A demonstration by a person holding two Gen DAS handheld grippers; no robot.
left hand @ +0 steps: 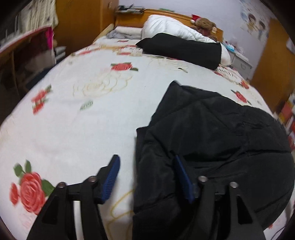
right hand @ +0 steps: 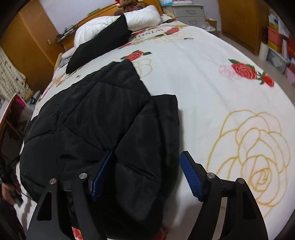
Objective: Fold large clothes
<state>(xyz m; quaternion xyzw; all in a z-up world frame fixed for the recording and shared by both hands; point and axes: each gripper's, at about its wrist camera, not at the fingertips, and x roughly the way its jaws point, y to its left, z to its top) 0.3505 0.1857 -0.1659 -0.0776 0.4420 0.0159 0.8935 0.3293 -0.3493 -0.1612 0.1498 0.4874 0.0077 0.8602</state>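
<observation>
A black quilted puffer jacket (left hand: 212, 129) lies partly folded on the rose-patterned bed cover (left hand: 88, 114). My left gripper (left hand: 147, 175) hangs over the jacket's left edge with its jaws wide. One blue pad (left hand: 111, 179) stands over bare cover and the other pad (left hand: 183, 180) over the black fabric, neither pressing. In the right wrist view the jacket (right hand: 95, 118) fills the left half. My right gripper (right hand: 146, 173) straddles its folded right part; the left pad (right hand: 102, 174) sits at a crease and the right pad (right hand: 190, 178) stands off the fabric over the cover (right hand: 212, 88). Both grippers are open.
A long black cushion (left hand: 182, 49) and white pillows (left hand: 166, 25) lie at the wooden headboard (left hand: 132, 18). A desk (left hand: 20, 51) stands left of the bed, drawers (right hand: 189, 13) and shelves (right hand: 278, 42) to the right. A hand (right hand: 9, 192) shows at the left edge.
</observation>
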